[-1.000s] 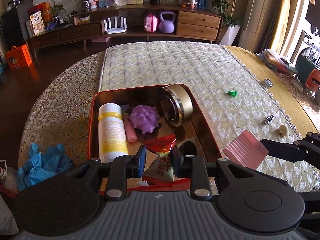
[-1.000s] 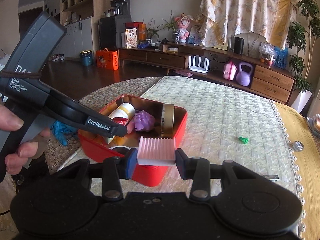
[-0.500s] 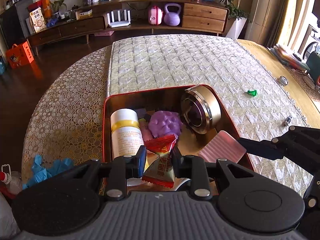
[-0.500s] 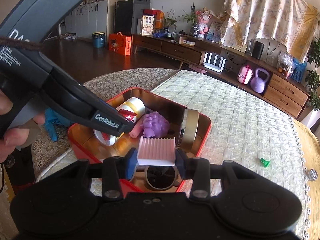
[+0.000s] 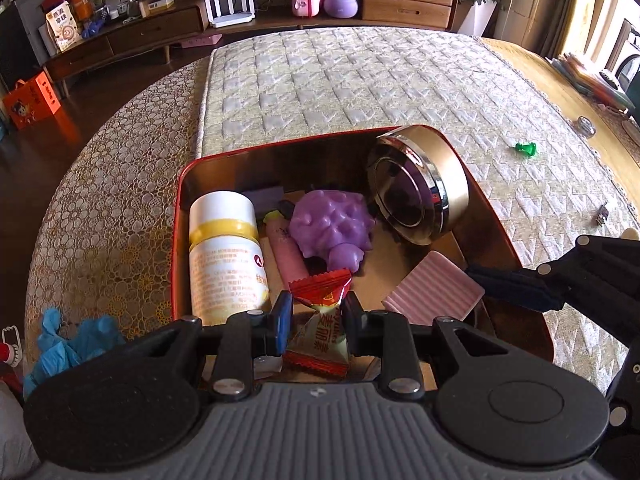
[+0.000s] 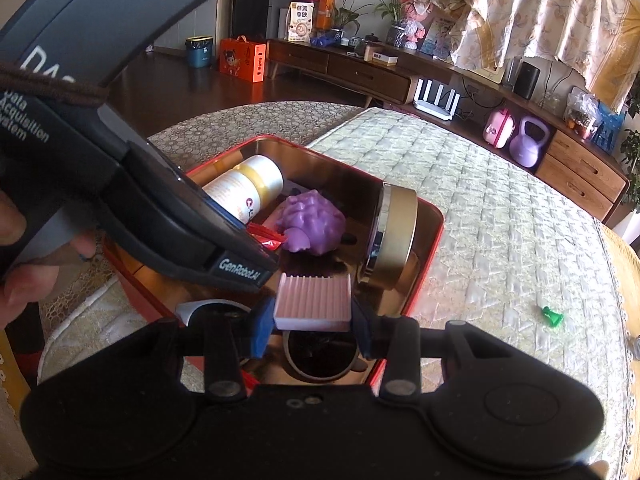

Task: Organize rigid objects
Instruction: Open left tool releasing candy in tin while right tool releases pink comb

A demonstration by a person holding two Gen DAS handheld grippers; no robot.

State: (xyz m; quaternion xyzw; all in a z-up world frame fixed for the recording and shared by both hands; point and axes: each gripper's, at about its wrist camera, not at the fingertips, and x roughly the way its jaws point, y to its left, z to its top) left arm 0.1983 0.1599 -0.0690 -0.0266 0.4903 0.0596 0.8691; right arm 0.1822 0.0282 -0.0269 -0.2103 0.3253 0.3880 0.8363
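room: dark wood floor [image 6: 168, 80]; long wooden sideboard [image 5: 280, 8]; floral curtain [image 6: 540, 12]; daylit

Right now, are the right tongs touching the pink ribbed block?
Touching. The right wrist view shows the right tongs with both pads pressed against the sides of the pink ribbed block, held above the red tin.

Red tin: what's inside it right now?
Red tin holds a white bottle, purple spiky toy, pink tube and gold round case. The grippers hide its near end.
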